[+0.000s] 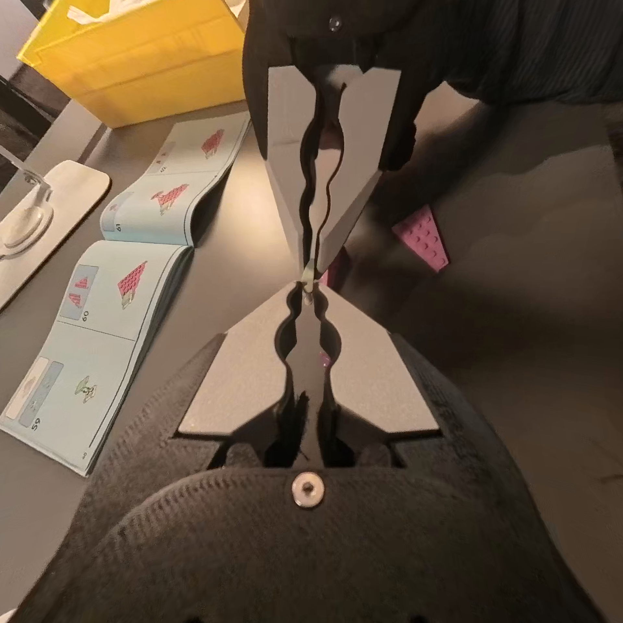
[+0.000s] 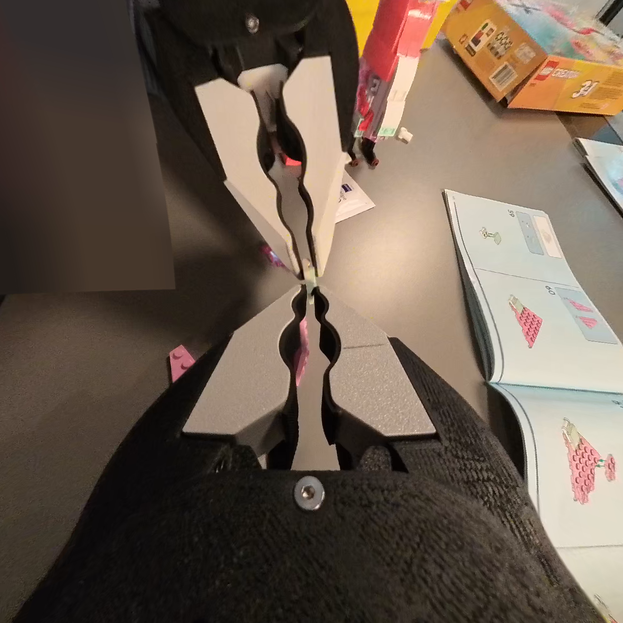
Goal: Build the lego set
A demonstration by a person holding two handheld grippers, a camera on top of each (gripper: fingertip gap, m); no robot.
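At the frame centre the left tool point(image 1: 306, 290) and right tool point(image 2: 309, 289) met tip to tip, each clamped on an end of one small pale green piece point(image 1: 308, 273). Pink wedge plates point(image 1: 421, 237) lay just right of it on the bench point(image 1: 505, 371). Farther left an open booklet point(image 1: 101, 337) hemmed the bare bench, and a yellow bin point(image 1: 135, 67) closed off the upper left.
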